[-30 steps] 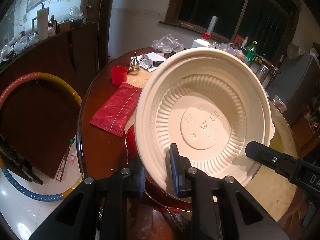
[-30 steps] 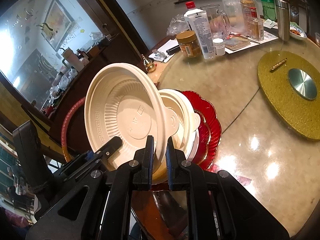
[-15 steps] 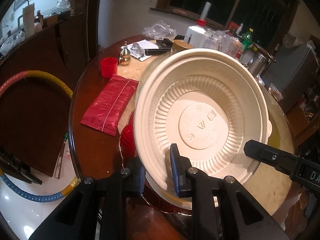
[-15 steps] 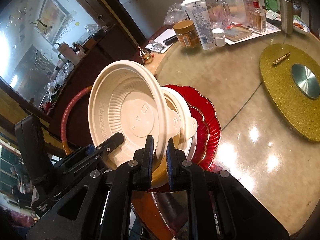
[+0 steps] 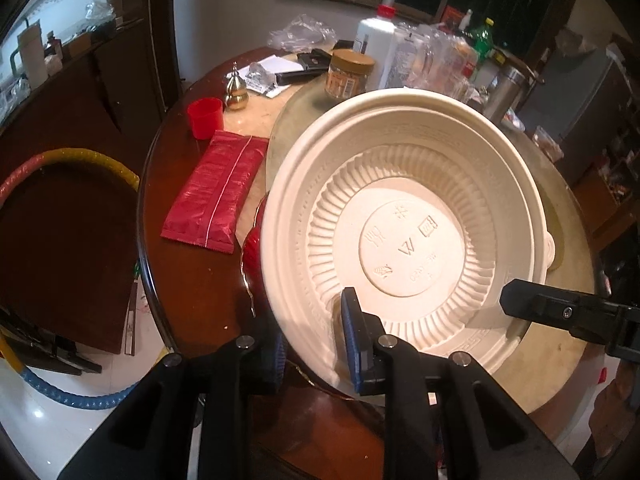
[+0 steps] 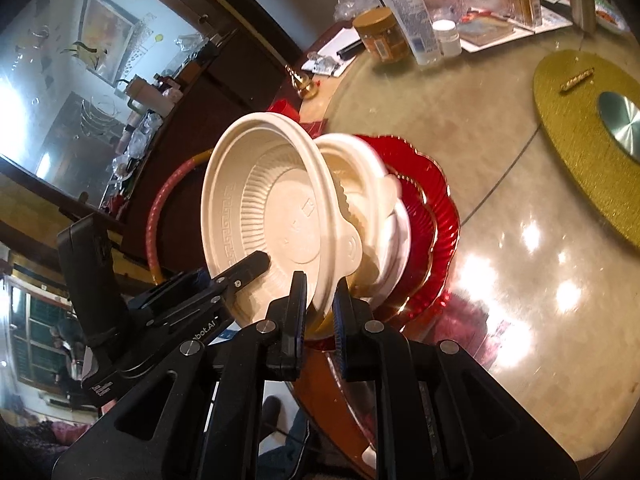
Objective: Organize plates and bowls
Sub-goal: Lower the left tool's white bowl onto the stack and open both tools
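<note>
Because the bowl (image 5: 404, 216) is thin moulded pulp, it likely handles light, slightly flexible and crushable; the rim is the place to grip. Left gripper (image 5: 316, 344) and right gripper (image 6: 320, 312) each pinch its near rim, jaws almost closed, holding it tilted over the stack (image 6: 424, 216) at the surface's (image 6: 520, 312) near edge.

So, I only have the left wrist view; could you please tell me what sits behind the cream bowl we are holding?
Observer: A second bowl on white plates, all stacked on red scalloped plates.
Operator: Thank you. Is the right side really clamped?
Observer: Yes, the right hand-held gripper is shut on the lower rim of the cream bowl.
Operator: And which part of the rim is that?
Observer: Just below its tab, which points toward the stack.
</note>
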Demonstrator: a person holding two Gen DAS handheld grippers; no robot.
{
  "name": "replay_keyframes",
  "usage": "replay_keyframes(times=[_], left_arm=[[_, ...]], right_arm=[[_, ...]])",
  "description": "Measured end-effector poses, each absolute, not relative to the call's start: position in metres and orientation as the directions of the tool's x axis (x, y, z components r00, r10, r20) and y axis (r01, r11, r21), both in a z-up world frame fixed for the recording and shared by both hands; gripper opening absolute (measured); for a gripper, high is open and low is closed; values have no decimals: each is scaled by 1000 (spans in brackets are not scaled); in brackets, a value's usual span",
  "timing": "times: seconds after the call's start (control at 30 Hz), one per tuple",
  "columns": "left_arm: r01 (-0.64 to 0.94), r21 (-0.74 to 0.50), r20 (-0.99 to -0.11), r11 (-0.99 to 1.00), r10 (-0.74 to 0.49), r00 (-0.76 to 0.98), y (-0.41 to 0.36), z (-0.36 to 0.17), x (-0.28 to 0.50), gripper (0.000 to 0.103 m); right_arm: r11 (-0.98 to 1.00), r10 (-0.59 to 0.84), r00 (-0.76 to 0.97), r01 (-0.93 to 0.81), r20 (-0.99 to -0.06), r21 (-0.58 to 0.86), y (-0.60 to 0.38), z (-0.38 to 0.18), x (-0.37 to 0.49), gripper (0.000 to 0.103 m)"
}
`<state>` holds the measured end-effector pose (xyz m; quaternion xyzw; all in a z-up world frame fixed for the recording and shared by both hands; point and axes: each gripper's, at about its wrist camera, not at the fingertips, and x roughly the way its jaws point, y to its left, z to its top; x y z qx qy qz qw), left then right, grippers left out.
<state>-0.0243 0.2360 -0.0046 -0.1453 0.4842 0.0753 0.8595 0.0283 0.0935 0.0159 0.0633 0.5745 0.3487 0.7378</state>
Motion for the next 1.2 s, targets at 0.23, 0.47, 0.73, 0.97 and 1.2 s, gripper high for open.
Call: replay_keyframes(times=[0.23, 0.47, 0.73, 0.97, 1.2], left_arm=[[-269, -159, -861, 950, 0, 508, 236, -5, -15, 25], [-251, -119, -872, 961, 19, 488, 230, -7, -8, 26], [-245, -97, -872, 965, 36, 488, 229, -5, -3, 26], [-240, -79, -865, 968, 54, 500, 228, -1, -8, 26], [-242, -71, -870, 968, 58, 489, 228, -3, -3, 28]], right_arm=[[750, 593, 86, -421, -801, 510, 91, 13, 33, 12], [747, 605, 44, -377, -795, 547, 85, 8, 42, 12], [737, 620, 14, -352, -785, 577, 83, 6, 50, 12], [719, 637, -15, -351, -771, 600, 79, 6, 49, 12], [706, 651, -49, -328, -757, 628, 80, 1, 53, 13]])
